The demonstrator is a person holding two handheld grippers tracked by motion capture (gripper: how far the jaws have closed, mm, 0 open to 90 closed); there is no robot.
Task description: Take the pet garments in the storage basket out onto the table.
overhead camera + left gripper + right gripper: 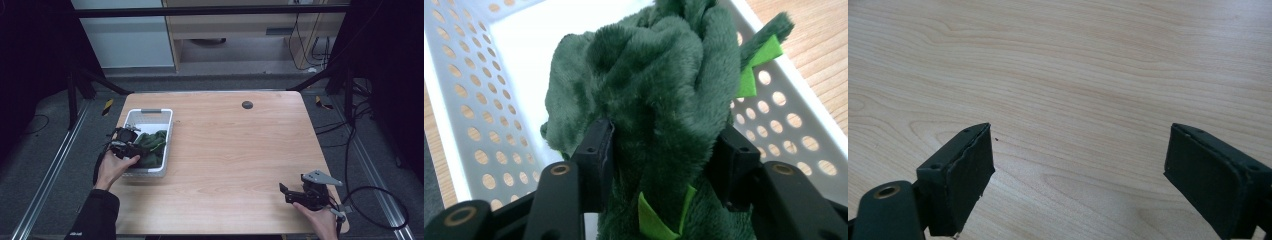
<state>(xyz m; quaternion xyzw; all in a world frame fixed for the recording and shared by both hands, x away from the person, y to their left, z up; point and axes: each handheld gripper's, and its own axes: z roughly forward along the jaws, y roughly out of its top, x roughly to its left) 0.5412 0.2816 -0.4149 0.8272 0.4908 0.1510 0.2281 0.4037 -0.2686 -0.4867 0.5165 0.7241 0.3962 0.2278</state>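
My left gripper (pixel 664 155) clamped on the green plush toy (pixel 649 90) inside the white basket (pixel 469 100), my right gripper (pixel 1080 172) spread wide over the bare wooden table (pixel 1073 60)

A dark sleeve (pixel 95 215) with a small pale mark near the cuff is worn on the left arm, at the near edge of the table (pixel 225 150). The left gripper (pixel 664 165) is built of black jaws with brass-ringed screw holes. The right gripper (pixel 292 192) is black, topped by a grey three-cornered plate, and a black cable is trailed from it past the table's right edge.
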